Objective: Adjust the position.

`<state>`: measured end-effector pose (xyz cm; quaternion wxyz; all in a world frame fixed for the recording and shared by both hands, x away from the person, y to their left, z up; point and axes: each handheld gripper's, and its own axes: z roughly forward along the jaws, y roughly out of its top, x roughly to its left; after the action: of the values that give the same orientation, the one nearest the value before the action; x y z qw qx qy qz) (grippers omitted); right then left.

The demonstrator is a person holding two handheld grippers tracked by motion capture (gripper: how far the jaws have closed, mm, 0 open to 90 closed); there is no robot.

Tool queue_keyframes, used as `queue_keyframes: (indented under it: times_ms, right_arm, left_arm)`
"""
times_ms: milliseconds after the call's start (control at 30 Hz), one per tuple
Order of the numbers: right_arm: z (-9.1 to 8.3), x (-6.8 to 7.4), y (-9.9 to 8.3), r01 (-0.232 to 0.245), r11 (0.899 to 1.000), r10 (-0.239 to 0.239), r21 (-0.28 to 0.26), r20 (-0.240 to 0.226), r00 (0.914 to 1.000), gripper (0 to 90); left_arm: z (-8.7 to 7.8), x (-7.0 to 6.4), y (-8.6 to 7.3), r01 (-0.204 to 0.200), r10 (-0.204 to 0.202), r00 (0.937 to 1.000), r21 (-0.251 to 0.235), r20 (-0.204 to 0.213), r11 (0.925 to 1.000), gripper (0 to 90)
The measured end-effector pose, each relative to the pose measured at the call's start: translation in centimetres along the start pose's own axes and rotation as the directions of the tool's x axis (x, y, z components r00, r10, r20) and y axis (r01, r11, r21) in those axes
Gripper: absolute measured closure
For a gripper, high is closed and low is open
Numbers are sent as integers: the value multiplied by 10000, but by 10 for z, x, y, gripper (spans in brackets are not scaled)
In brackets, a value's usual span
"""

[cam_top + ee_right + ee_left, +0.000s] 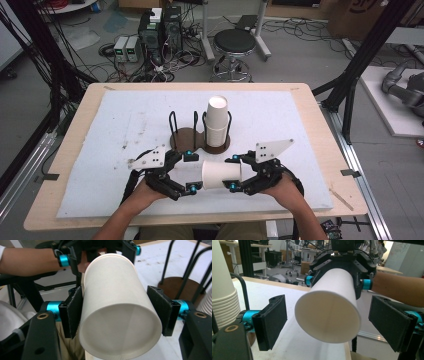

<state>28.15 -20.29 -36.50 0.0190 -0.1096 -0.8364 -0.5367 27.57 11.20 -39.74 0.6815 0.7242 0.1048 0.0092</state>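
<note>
White paper cup (221,173) lying sideways, axis 9-to-3 | right gripper (236,173) clamps it | left gripper (194,171) at 9, spread, nearer free end

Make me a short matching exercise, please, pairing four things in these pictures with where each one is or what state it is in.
Things:
1. single paper cup
2. stack of paper cups
3. left tool
4. stool

Places or states:
A. open, its pads either side of the cup without touching
B. on the floor beyond the table
C. lying sideways, clamped by the right tool
D. upright in the wire holder

Pairs: 1-C, 2-D, 3-A, 4-B
</note>
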Motion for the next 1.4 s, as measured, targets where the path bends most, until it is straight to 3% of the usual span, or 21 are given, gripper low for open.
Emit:
queue_keyframes:
  times_ms: [500, 600, 833, 1400]
  right_arm:
    - [7, 3, 6, -36, 9980, -9, -623, -721, 9974, 328]
    - [9, 3, 4, -79, 9981, 29, -610, -813, 9967, 327]
    - [8, -1, -4, -647, 9924, 519, -1043, -1205, 9914, 328]
    - [10, -2, -1, -851, 9936, 764, -746, -1124, 9907, 325]
  left_arm:
    - [9, -4, -1, -138, 146, 9984, -145, 540, 9998, 151]
    - [12, -3, -4, 2, 7, 9979, -143, 640, 9999, 154]
    - [12, -2, -4, 108, -90, 9959, -199, 898, 9997, 188]
    - [8, -1, -1, 169, -168, 9969, -8, 766, 9999, 233]
